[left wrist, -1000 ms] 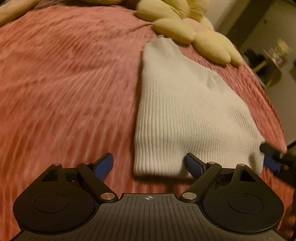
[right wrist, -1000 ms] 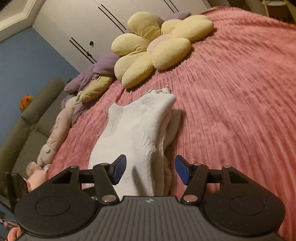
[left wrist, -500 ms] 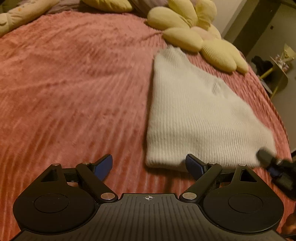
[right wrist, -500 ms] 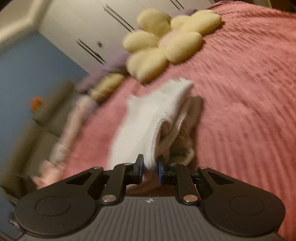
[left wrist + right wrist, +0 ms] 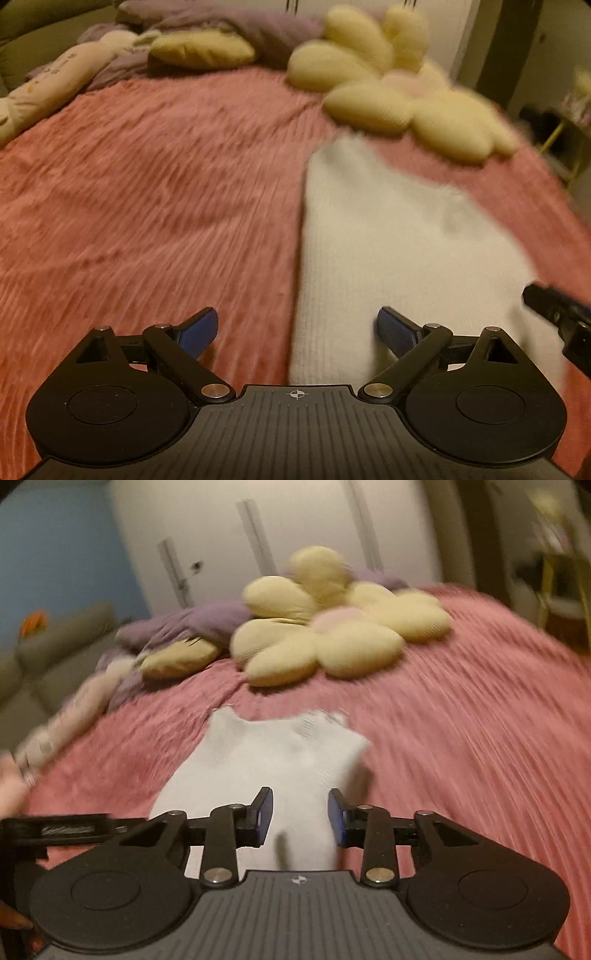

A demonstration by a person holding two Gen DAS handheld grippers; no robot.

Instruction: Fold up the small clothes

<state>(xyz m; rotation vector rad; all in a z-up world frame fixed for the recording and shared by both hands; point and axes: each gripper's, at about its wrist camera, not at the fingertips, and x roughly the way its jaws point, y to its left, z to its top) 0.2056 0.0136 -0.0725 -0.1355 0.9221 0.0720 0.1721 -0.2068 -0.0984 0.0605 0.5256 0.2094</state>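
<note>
A white ribbed garment point(image 5: 388, 240) lies flat on the pink bedspread point(image 5: 147, 203). My left gripper point(image 5: 297, 328) hovers over its near left corner. Its jaws are spreading wide, and neither pad presses the cloth. The right gripper's tip point(image 5: 554, 310) reaches in at the garment's right edge. In the right wrist view the garment point(image 5: 280, 753) stretches away from my right gripper point(image 5: 300, 818). Its jaws are opening, with cloth showing in the gap and the pads clear of it. The left gripper point(image 5: 55, 827) shows at the left edge.
A yellow flower cushion point(image 5: 332, 627) lies just beyond the garment, with a purple blanket point(image 5: 192, 624) and a long plush toy point(image 5: 48, 85) to its left. White wardrobe doors point(image 5: 258, 539) stand behind the bed. The bedspread point(image 5: 480, 738) runs bare to the right.
My right gripper closed on the garment's raised edge, then spread its jaws again while rolling level, and the cloth now lies flatter. My left gripper tilted up and opened wider.
</note>
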